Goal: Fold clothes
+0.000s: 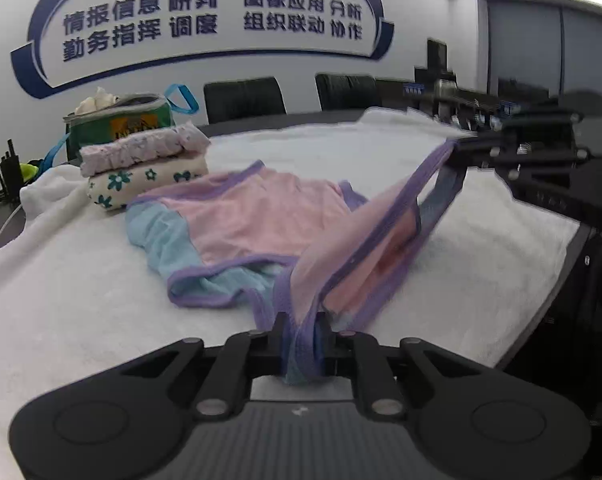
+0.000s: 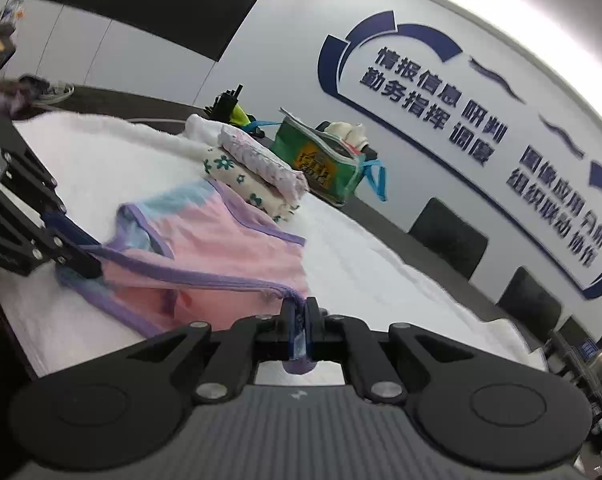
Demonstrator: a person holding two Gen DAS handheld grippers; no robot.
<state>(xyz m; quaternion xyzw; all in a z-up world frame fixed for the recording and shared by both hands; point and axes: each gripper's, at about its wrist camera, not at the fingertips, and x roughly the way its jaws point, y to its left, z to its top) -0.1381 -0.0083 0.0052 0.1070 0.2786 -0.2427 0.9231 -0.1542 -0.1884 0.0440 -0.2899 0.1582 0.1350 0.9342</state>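
Left wrist view, nearest you: your left gripper (image 1: 301, 344) is clamped on the purple hem of the pink garment (image 1: 253, 220), cloth bunched between its jaws.
Left wrist view, garment: you have it spread on the white towel (image 1: 81, 300), about mid-towel, one edge lifted off the surface toward your right gripper (image 1: 459, 150), which pinches the purple band near the towel's far right edge.
Left wrist view, finished work: two folded pieces sit stacked at the towel's far left corner, the lilac print piece (image 1: 141, 148) on top of the green-flower piece (image 1: 141, 184).
Left wrist view, behind the stack: one green bag (image 1: 117, 128) with a blue strap.
Right wrist view, nearest you: your right gripper (image 2: 301, 320) is closed on the purple hem, fabric poking out behind the jaws.
Right wrist view, other claw: your left gripper (image 2: 83, 264) grips the same hem, which runs between the two claws.
Progress: you seem early in this third garment; no fold is laid yet.
Count: one garment in hand, two folded, one towel, one bag, two grippers.
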